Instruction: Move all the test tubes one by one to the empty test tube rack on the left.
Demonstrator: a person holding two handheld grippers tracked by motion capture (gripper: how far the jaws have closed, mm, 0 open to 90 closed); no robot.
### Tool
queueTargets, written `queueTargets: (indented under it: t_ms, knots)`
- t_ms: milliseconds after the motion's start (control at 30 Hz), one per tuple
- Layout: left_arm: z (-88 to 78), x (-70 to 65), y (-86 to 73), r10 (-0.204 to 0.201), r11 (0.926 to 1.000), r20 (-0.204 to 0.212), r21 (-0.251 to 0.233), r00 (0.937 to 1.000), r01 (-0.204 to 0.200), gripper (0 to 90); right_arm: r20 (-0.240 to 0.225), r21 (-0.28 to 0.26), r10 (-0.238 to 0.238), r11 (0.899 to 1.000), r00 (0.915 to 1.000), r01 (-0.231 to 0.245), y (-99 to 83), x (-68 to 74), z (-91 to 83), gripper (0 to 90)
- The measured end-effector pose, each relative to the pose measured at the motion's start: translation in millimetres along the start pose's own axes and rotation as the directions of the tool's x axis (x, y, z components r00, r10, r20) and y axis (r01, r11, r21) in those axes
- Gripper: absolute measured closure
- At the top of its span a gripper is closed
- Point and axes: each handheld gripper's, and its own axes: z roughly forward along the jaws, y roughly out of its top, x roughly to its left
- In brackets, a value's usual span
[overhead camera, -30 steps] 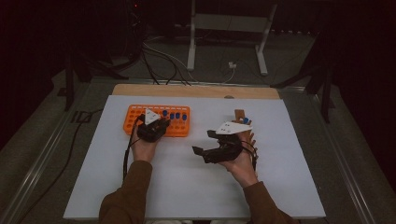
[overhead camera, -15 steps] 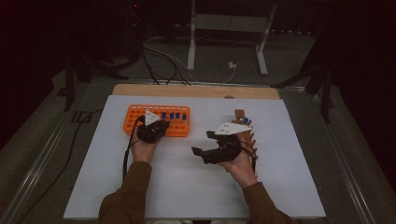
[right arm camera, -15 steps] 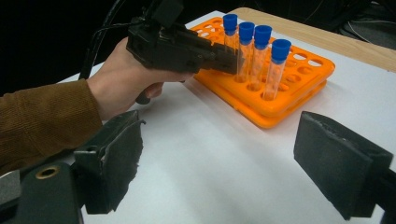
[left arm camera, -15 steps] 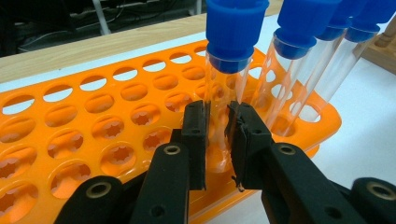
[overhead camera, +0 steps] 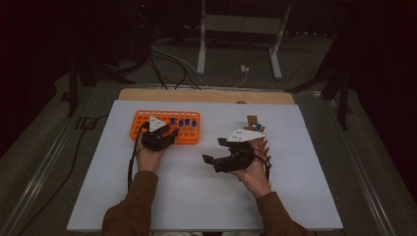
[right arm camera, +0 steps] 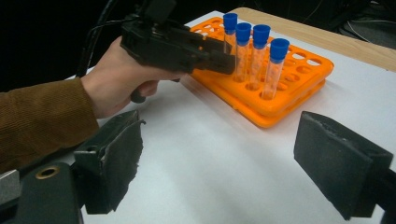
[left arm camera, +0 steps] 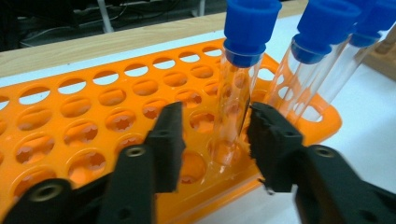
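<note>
An orange tube rack (overhead camera: 142,123) lies on the white table and holds several clear tubes with blue caps (right arm camera: 252,51). My left gripper (overhead camera: 169,135) reaches into the rack's front rows. Its jaws have just been opening and now stand open around one upright tube (left arm camera: 236,93), which rests in its hole. The left pad is well clear of the glass and the right pad is close beside it. My right gripper (overhead camera: 213,150) hovers over the bare table to the right of the rack, open (right arm camera: 224,135) with nothing between its pads.
A small wooden stand (overhead camera: 252,121) stands behind the right hand. A wooden board (overhead camera: 206,96) runs along the table's far edge. Most holes of the rack (left arm camera: 93,107) are empty. Cables trail over the floor beyond the table.
Both hands have kept their places. The high view is too small to show any movement of the jaws.
</note>
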Motion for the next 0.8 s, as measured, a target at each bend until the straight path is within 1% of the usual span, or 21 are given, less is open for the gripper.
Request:
queueTargets:
  t_ms: [67,133,200,267,300,333,367,400,433,533,633,667,733,800]
  knots:
    - [-4.0,0.6,0.4,-0.004,1.0,0.003,-0.008,1.0,0.004,49.7,0.0,0.0,0.002,1.0,1.0,-0.002,-0.4,-0.3,0.0,15.0]
    - [-8.6,1.5,1.3,-0.018,0.9997,0.021,-0.015,0.9996,0.018,46.8,0.0,-0.001,0.001,1.0,1.0,-0.001,-0.9,-0.2,-0.1,15.0]
    - [-11.8,1.2,2.9,-0.035,0.9994,0.043,-0.002,0.9984,0.035,39.6,0.001,0.001,0.002,1.0,1.0,-0.002,-1.3,-0.4,-0.2,14.9]
    - [-15.2,0.3,3.6,-0.039,0.9992,0.061,0.015,0.9974,0.038,33.8,0.002,-0.001,0.002,1.0,1.0,-0.002,-1.4,-1.1,-0.4,14.9]
    - [-18.3,-0.4,3.5,-0.043,0.999,0.074,0.014,0.9963,0.042,32.4,0.002,-0.002,0.005,1.0,1.0,-0.005,-1.5,-1.4,-0.6,14.9]
    - [-20.7,-1.1,3.2,-0.045,0.999,0.072,0.007,0.9964,0.045,29.4,0.001,-0.004,0.009,1.0,1.0,-0.009,-1.6,-1.7,-0.9,14.9]
    - [-24.8,-2.1,2.5,-0.042,0.9991,0.081,0.002,0.9959,0.042,27.5,0.001,-0.005,0.009,1.0,1.0,-0.009,-1.7,-1.8,-1.0,14.8]
    - [-28.5,-2.8,2.0,-0.04,0.9991,0.086,-0.006,0.9955,0.041,27.5,0.002,-0.005,0.007,1.0,1.0,-0.007,-1.9,-1.9,-1.3,14.7]
    - [-31.5,-3.5,1.5,-0.036,0.9992,0.083,-0.014,0.9959,0.038,26.8,0.004,-0.005,0.008,1.0,1.0,-0.008,-1.9,-1.9,-1.6,14.6]
    - [-42.1,-5.4,-0.5,-0.033,0.9986,0.097,-0.037,0.9947,0.037,19.5,0.001,-0.011,0.01,1.0,1.0,-0.01,-2.1,-2.3,-2.5,14.5]
    - [-52.4,-7.1,-2.3,-0.035,0.9975,0.107,-0.056,0.9937,0.042,15.6,0.0,-0.009,0.011,1.0,0.9999,-0.011,-2.3,-2.4,-2.5,14.4]
    - [-55.9,-7.9,-3.1,-0.028,0.9978,0.113,-0.057,0.9932,0.035,14.8,0.0,-0.009,0.01,1.0,0.9999,-0.01,-2.3,-2.4,-2.3,14.3]
    - [-60.8,-9.7,-4.6,-0.018,0.9978,0.103,-0.061,0.9946,0.025,10.0,0.0,-0.011,0.011,1.0,0.9999,-0.011,-2.1,-2.4,-2.0,14.2]
    - [-65.9,-10.1,-6.4,-0.012,0.998,0.103,-0.06,0.9946,0.019,6.6,0.0,-0.013,0.011,1.0,0.9999,-0.011,-2.0,-2.0,-1.8,14.0]
